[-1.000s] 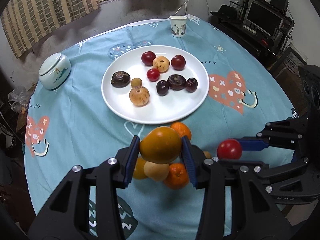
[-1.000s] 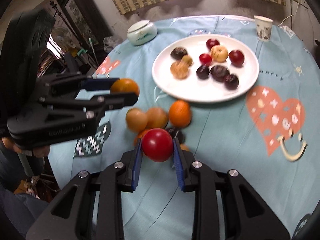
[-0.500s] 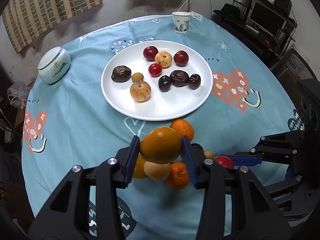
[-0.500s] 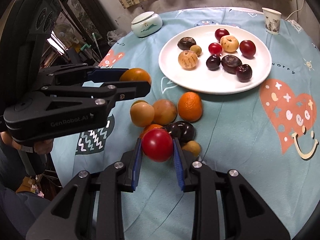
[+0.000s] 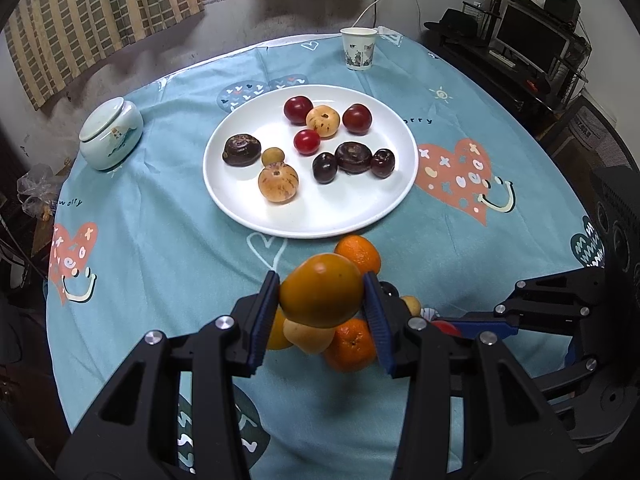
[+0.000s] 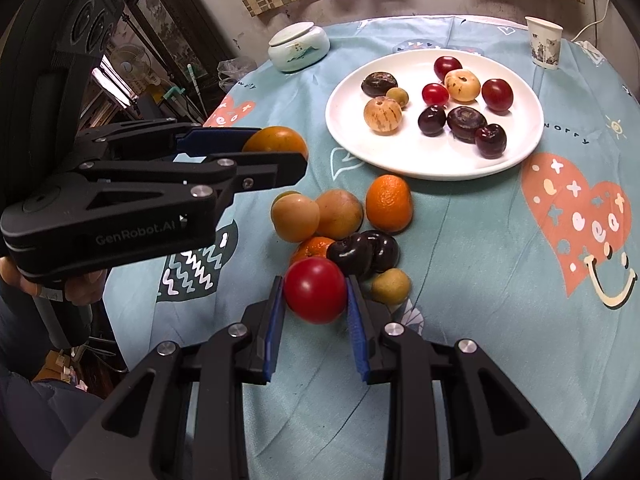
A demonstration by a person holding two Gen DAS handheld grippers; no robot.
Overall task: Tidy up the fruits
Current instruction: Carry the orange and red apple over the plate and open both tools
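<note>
On the side of the black plastic left gripper (image 6: 276, 148) we read the grey brand lettering "GenRobot.AI". On the light blue printed tablecloth (image 5: 160, 240) we make out small dark lettering: "worry" near the pale green lidded ceramic jar (image 5: 111, 133), and "orry" just beside the rim of the round white plate (image 5: 320, 220), its first letter hidden by that rim. Across the coral heart print (image 6: 576, 216) on the cloth, white letters seem to spell "eat". The paper cup's print (image 5: 359, 54) is too small for us to read.
</note>
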